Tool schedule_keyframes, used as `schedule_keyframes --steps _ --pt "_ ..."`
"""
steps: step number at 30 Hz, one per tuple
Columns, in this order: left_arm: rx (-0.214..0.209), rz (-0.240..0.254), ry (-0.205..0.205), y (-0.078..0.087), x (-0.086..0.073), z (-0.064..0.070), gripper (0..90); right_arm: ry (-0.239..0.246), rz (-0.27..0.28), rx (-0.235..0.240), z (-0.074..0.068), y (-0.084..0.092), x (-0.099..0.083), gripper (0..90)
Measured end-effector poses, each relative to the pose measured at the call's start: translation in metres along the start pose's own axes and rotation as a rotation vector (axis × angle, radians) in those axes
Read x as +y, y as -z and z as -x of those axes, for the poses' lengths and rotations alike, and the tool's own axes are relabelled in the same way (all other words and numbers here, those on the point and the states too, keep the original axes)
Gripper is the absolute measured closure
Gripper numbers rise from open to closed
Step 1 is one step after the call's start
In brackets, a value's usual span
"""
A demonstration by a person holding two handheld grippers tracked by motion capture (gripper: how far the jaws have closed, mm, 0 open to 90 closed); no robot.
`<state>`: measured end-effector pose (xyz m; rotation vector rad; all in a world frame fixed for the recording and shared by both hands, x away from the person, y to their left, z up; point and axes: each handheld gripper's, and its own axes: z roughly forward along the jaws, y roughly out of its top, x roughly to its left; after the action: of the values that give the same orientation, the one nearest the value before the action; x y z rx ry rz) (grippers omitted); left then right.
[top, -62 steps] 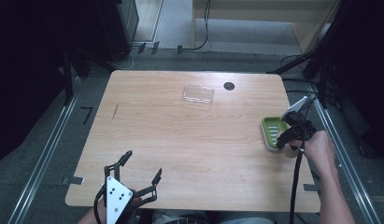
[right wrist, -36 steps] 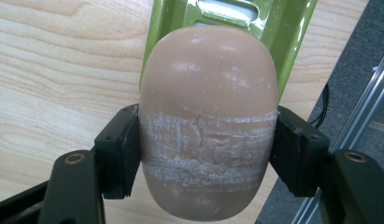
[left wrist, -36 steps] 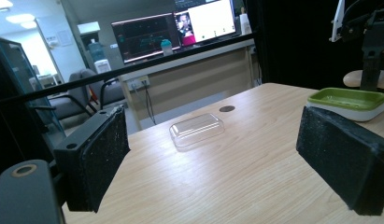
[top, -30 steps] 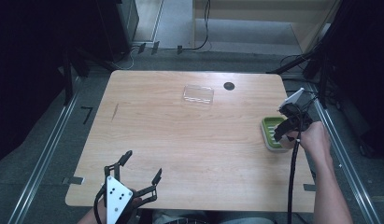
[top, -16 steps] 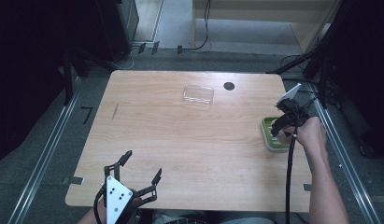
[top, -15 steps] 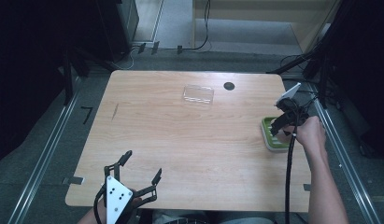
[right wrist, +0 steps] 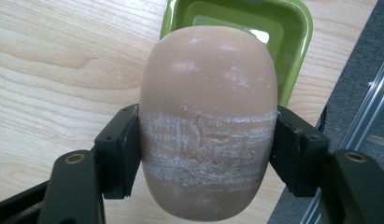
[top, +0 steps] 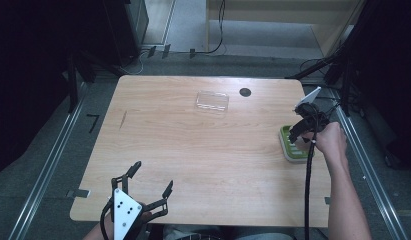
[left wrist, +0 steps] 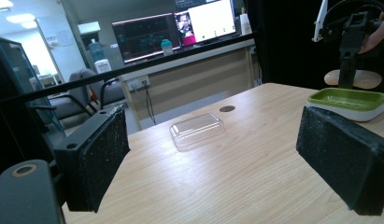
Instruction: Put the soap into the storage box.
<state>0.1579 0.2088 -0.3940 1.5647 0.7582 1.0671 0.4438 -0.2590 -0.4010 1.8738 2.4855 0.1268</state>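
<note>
An oval tan soap bar (right wrist: 208,121) sits between the pads of my right gripper (right wrist: 206,154), which is shut on it. Just beyond the soap lies a green soap dish (right wrist: 278,32) on a white base. In the high view the right gripper (top: 299,134) hangs over the dish (top: 292,150) at the table's right edge. The left gripper view shows the soap (left wrist: 355,79) held above the dish (left wrist: 348,99). My left gripper (top: 154,174) rests near the front left edge, open, with nothing between its pads (left wrist: 103,158).
A clear plastic lid (top: 212,101) lies at the far middle of the wooden table (top: 193,145), beside a black round hole (top: 245,92). Metal rails run along both sides of the table. The right gripper's cable (top: 308,190) trails along the forearm.
My right gripper with the soap has shifted slightly left, from beside the dish to over it. The left gripper has stayed in place.
</note>
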Motion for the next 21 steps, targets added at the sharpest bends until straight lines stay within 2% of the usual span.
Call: schedule_keyframes --steps 18,21 --pt "0.001 -0.001 0.000 0.000 0.000 0.000 9.9 -0.022 -0.005 0.003 0.001 -0.010 0.008 33.6" --pt "0.000 0.002 0.000 0.000 0.000 0.000 9.9 -0.028 0.000 0.017 0.004 -0.014 0.008 33.6"
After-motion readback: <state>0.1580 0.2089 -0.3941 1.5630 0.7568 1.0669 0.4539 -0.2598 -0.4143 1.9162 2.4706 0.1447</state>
